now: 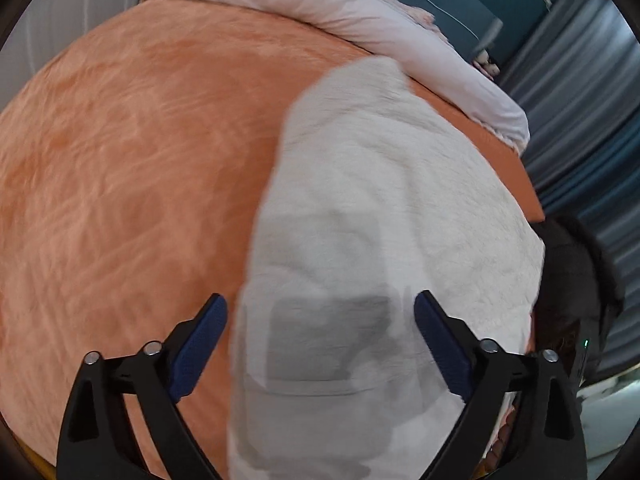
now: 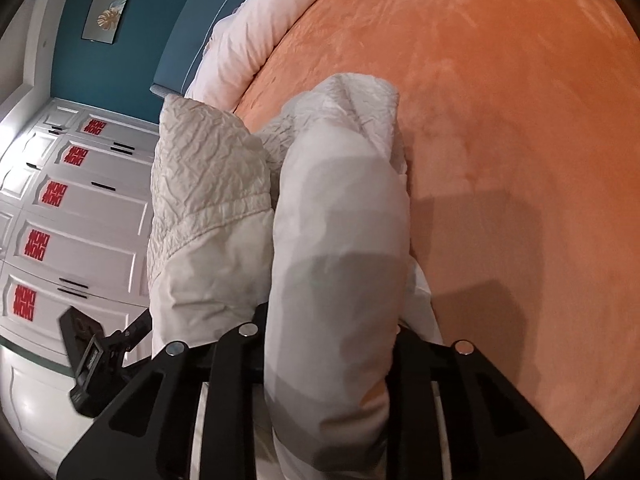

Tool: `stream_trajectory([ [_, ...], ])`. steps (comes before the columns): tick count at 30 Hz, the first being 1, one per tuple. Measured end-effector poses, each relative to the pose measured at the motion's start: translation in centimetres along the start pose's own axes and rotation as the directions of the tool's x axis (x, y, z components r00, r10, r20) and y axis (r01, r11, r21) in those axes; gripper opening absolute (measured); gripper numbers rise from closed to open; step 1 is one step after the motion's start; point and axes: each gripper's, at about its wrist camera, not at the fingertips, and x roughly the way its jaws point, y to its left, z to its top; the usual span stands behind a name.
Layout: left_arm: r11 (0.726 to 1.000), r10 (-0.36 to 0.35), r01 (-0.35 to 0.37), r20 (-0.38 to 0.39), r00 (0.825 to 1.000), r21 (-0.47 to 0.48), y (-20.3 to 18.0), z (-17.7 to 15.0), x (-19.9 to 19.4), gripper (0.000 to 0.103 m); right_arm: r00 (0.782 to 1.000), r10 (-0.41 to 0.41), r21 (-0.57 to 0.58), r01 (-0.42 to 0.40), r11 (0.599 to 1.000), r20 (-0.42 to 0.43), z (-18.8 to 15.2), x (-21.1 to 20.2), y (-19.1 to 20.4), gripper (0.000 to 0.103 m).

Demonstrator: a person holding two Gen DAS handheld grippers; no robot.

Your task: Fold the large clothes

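My right gripper [image 2: 328, 364] seems clamped on a fold of the white garment [image 2: 340, 216], pads hidden. My left gripper [image 1: 320, 344] stands wide open over it, holding nothing. Its long axis runs away from me across the orange bed [image 1: 120, 160]

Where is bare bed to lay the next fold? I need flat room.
Free: the orange bedspread, between the white garment and the pale duvet at the head. Crowded: the bed edge, where the garment is bunched in the right gripper.
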Motion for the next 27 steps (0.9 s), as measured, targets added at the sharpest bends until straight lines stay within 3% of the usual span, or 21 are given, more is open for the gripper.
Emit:
stream_trajectory([
  [4, 0.994, -0.084, 0.079, -0.073, 0.994, -0.071, 2.0, 0.5, 2.1, 0.094, 1.0, 0.029, 0.051, -0.028, 0.998, -0.012, 0.2, 0.5, -0.8, 0.025],
  [8, 0.981, -0.171, 0.161, -0.097, 0.98, -0.108, 1.7, 0.2, 4.4, 0.098, 0.999, 0.011, 0.079, -0.008, 0.997, -0.044, 1.0, 1.7, -1.0, 0.038],
  [10, 0.983, -0.153, 0.143, -0.084, 0.985, -0.117, 1.1, 0.3, 4.8, 0.098, 0.998, 0.018, 0.094, -0.013, 0.996, -0.057, 1.4, 2.2, -1.2, 0.041],
  [12, 0.985, -0.143, 0.136, -0.072, 0.987, -0.103, 0.4, 0.3, 4.5, 0.097, 0.997, 0.044, 0.13, -0.035, 0.991, -0.064, 1.8, 2.7, -1.7, 0.035],
  [14, 0.989, -0.131, 0.127, -0.049, 0.99, -0.069, -0.5, 0.1, 3.7, 0.082, 0.997, 0.066, 0.112, -0.06, 0.992, -0.05, 1.9, 2.4, -1.4, 0.021],
  [15, 0.991, -0.126, 0.124, -0.038, 0.991, -0.044, -1.2, 0.1, 3.0, 0.079, 0.997, 0.076, 0.086, -0.073, 0.994, -0.029, 1.7, 1.9, -0.9, 0.015],
  [17, 0.992, -0.127, 0.127, -0.015, 0.992, 0.001, -1.9, 0.0, 1.6, 0.064, 0.996, 0.089, 0.053, -0.09, 0.995, 0.007, 1.4, 1.0, 0.1, 0.012],
  [20, 0.987, -0.146, 0.143, 0.03, 0.989, 0.073, -2.4, 0.2, -0.9, 0.053, 0.988, 0.133, 0.022, -0.135, 0.991, 0.081, 0.5, -0.7, 1.6, 0.011],
  [23, 0.982, -0.155, 0.144, 0.09, 0.984, 0.12, -2.3, 0.6, -3.7, 0.052, 0.975, 0.192, -0.002, -0.193, 0.981, 0.112, -0.2, -1.3, 3.6, 0.011],
  [27, 0.985, -0.142, 0.124, 0.151, 0.978, 0.122, 0.3, 2.2, -6.4, 0.051, 0.961, 0.259, -0.041, -0.256, 0.966, 0.098, -0.6, 1.2, 7.9, 0.011],
])
